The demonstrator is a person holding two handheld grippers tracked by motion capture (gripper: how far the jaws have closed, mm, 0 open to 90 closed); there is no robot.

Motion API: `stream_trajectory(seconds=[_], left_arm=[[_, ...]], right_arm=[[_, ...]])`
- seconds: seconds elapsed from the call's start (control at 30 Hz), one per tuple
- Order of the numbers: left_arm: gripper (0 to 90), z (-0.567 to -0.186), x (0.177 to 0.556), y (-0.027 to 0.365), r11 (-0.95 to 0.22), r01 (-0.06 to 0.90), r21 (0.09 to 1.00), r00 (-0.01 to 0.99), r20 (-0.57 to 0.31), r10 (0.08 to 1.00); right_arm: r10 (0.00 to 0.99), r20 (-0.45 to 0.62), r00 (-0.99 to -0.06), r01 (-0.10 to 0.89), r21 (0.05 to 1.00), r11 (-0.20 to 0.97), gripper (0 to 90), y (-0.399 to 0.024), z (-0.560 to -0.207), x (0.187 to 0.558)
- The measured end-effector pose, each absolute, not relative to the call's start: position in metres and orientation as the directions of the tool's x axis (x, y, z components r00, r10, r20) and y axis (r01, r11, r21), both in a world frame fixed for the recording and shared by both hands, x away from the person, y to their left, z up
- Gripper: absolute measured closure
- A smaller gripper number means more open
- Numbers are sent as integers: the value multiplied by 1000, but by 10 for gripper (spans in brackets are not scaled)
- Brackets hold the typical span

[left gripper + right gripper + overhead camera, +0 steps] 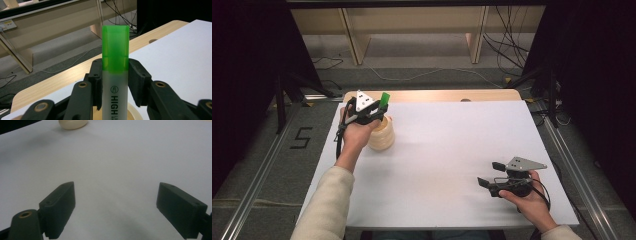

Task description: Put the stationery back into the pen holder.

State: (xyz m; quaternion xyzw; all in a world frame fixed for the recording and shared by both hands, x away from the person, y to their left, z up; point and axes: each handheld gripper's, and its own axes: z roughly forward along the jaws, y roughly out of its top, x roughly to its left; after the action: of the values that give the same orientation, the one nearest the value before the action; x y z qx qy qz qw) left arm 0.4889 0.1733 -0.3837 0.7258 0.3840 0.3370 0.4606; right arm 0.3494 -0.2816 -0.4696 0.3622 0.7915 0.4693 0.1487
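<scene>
A white table (447, 165) spans the scene. The person's left forearm reaches up its left side to the far-left corner, where the left gripper (371, 111) hangs over a cream ribbed holder (382, 136). Its jaws are clamped on a green-capped highlighter (115, 72), which stands upright between them, cap up, right above the holder's mouth. The right gripper (490, 176) rests near the near-right corner, jaws wide apart and empty, pointing left.
</scene>
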Motion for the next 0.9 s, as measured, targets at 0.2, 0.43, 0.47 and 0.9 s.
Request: stream_trajectory(seconds=[0.2, 0.43, 0.47, 0.9], left_arm=[[666, -385, 491, 173, -285, 246, 926, 478, 139, 867], [667, -390, 492, 174, -278, 239, 930, 480, 136, 867], [667, -391, 493, 174, -276, 240, 931, 478, 134, 868], [666, -413, 493, 183, -263, 281, 923, 460, 111, 881]], right_arm=[[714, 108, -692, 439, 848, 297, 165, -282, -470, 349], [715, 111, -690, 442, 847, 295, 165, -282, -469, 349], [712, 105, -695, 434, 850, 298, 165, -282, -470, 350], [712, 108, -694, 438, 848, 298, 165, -281, -469, 349]])
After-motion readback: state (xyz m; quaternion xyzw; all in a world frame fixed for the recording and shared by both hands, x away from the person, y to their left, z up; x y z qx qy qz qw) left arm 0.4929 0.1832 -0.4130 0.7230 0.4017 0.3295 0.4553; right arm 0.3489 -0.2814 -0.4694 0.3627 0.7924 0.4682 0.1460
